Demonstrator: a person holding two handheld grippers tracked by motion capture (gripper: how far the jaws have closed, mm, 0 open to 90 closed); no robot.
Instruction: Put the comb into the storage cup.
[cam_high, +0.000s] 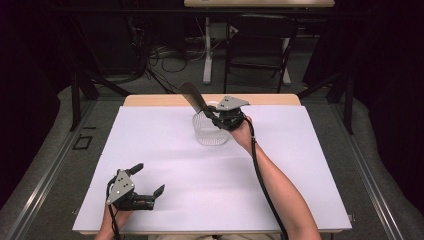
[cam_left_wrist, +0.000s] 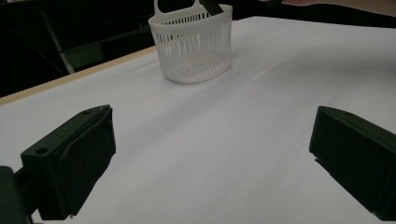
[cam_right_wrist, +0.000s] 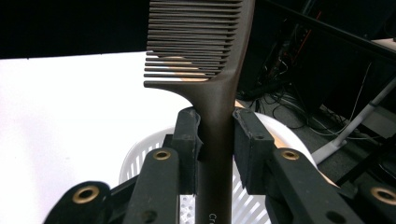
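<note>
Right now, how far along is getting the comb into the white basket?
Done: the right tool is shut on the brown comb by its handle, and it is over the white basket. In hand: the handle end points down into the basket, teeth up and out. Left: lowering and letting go. The left tool rests open on the table.

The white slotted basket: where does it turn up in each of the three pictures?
High view: the white basket stands at the table's far middle, below the right gripper.
Left gripper view: top centre, on the white table.
Right gripper view: bottom centre, behind the fingers.
Shared landmark: the dark comb, its handle going down into the basket.
</note>
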